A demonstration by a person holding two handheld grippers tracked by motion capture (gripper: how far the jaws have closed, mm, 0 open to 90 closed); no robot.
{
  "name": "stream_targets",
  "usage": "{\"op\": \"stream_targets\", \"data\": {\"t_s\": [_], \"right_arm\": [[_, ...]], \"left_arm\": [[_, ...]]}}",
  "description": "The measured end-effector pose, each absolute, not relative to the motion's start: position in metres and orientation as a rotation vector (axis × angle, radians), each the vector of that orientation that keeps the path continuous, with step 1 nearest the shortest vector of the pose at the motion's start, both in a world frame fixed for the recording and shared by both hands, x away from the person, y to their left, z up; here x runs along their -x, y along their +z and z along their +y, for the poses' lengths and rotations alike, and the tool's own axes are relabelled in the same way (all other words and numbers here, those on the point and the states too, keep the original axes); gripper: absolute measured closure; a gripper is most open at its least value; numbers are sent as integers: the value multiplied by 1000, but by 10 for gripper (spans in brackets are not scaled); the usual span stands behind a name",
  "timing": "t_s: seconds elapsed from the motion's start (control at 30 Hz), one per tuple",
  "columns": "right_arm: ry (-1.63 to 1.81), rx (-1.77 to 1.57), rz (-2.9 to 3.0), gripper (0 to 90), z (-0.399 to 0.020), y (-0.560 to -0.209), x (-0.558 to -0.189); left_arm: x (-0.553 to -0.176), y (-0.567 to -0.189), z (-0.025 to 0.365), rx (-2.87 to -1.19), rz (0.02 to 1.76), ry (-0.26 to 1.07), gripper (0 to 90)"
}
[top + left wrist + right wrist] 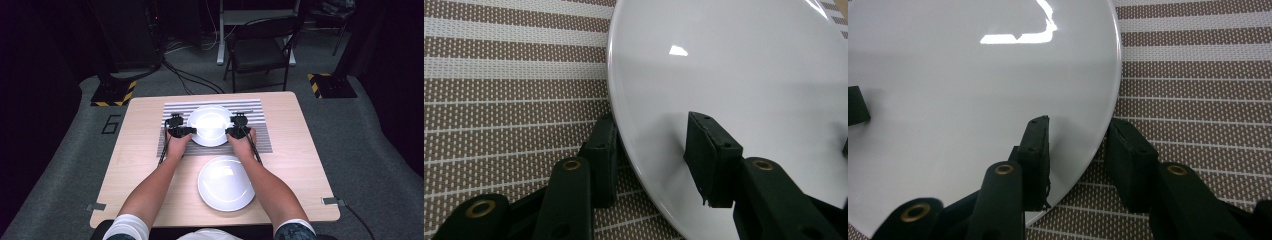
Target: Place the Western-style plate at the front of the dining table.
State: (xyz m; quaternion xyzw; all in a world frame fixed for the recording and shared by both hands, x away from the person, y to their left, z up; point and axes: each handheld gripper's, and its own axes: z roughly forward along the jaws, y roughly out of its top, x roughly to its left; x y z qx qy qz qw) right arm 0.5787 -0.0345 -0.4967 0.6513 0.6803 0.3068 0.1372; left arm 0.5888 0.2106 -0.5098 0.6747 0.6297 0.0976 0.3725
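A white plate (210, 125) lies on the striped placemat (250, 107) at the middle back of the table. My left gripper (192, 131) is at its left rim and my right gripper (230, 131) at its right rim. In the left gripper view, the plate (724, 65) has its rim between my left gripper's (655, 122) jaws, one jaw over the dish, the other outside on the mat (509, 85). My right gripper (1080, 122) straddles the plate's (973, 85) opposite rim the same way, with a strip of mat (1198, 75) showing between rim and outer jaw. Both are open.
A second white plate (226, 182) sits on the bare wooden table (140, 165) near the front edge, between the person's forearms. Beyond the table stand a dark folding chair (260, 50) and two stand bases with yellow-black stripes (114, 93), with cables on the floor.
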Motion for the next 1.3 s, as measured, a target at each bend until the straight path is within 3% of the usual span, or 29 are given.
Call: {"op": "stream_targets", "data": {"t_s": [0.63,0.97,1.13,1.3], "right_arm": [[902,-1929,1977,579,-39,-501,-582],[904,-1891,1970,580,-43,-492,-575],[962,-1879,1960,519,-51,-487,-572],[998,-1860,1964,514,-56,-485,-566]], "left_arm": [[-589,-510,210,-1730,1619,259,577],[-585,-504,213,-1737,1574,290,531],[-583,-502,218,-1725,1588,254,522],[-578,-499,221,-1739,1559,244,527]]}}
